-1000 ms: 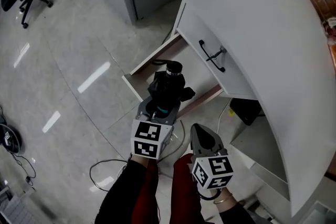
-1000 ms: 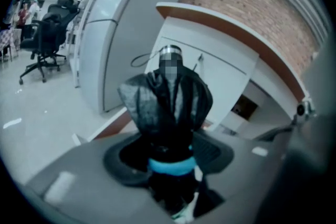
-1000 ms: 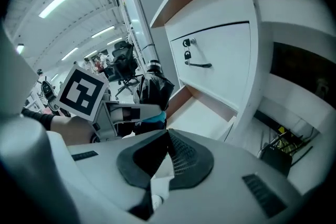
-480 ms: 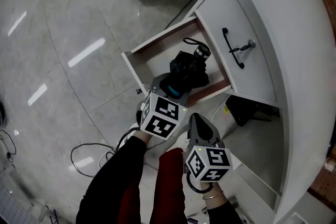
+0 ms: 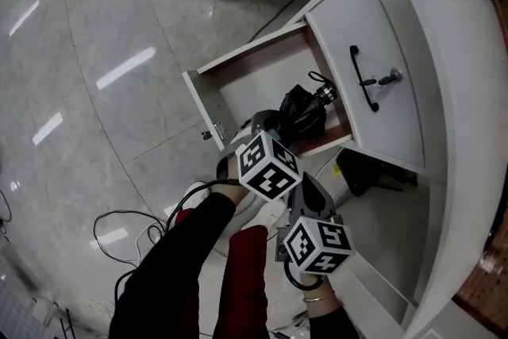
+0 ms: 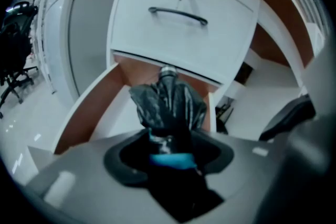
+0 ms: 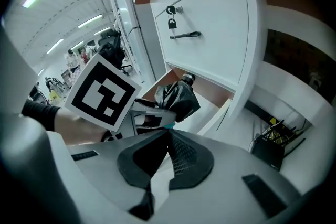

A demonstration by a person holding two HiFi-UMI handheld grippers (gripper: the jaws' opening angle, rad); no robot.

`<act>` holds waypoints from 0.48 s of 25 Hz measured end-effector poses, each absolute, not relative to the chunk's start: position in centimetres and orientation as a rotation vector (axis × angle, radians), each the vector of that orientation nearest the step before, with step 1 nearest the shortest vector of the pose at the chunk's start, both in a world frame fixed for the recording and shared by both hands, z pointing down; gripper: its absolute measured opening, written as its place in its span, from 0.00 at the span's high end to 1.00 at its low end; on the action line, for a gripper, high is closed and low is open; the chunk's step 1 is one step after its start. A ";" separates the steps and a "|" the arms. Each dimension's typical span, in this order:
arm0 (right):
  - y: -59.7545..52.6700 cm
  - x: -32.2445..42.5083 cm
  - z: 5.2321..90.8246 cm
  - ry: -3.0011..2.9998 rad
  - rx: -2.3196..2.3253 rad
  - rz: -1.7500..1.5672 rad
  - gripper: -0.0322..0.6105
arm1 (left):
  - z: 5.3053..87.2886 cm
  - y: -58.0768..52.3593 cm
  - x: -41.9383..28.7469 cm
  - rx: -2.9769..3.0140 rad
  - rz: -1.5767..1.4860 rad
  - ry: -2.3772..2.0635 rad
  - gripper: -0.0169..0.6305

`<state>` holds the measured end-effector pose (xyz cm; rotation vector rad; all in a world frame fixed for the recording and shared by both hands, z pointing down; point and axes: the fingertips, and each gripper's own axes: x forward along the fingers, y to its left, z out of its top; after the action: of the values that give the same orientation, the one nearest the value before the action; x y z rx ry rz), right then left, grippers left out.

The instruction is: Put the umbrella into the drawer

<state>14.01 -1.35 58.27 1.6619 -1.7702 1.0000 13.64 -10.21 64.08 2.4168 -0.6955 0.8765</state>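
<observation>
Left claw [image 6: 168,150]: clamped on the umbrella [image 6: 169,105]. Its black folds bunch just ahead of the jaws.
Right claw [image 7: 167,150]: jaws together with nothing between them, at the lower centre of the head view, apart from the drawer [image 5: 208,101].
Umbrella: black and folded, above the open drawer at mid-frame in the head view, its handle end towards the desk [image 5: 468,75].
Writing: we can read only black-and-white square patterns on the cubes [image 5: 268,165].
Hard to tell: whether the umbrella touches the drawer floor, and what the blue patch at the left grip belongs to.
Hidden: in the head view its own cube covers the left claw's tips.
Cut off: the desk runs out at the right edge.
</observation>
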 end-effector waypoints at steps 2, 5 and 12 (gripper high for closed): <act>-1.4 14.3 58.5 -1.761 1.664 1.002 0.95 | 64.8 -10.2 14.0 2.403 0.888 -0.691 0.62; -1.4 14.5 58.8 -1.750 1.670 1.007 0.95 | 65.7 -10.1 14.3 2.386 0.903 -0.678 0.62; -1.3 14.9 60.0 -1.713 1.676 1.040 0.95 | 67.7 -9.4 15.7 2.393 0.982 -0.596 0.62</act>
<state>14.93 -1.26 60.03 1.6761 -1.7132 1.0396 15.70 -9.39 67.70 2.3928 -0.5965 0.9824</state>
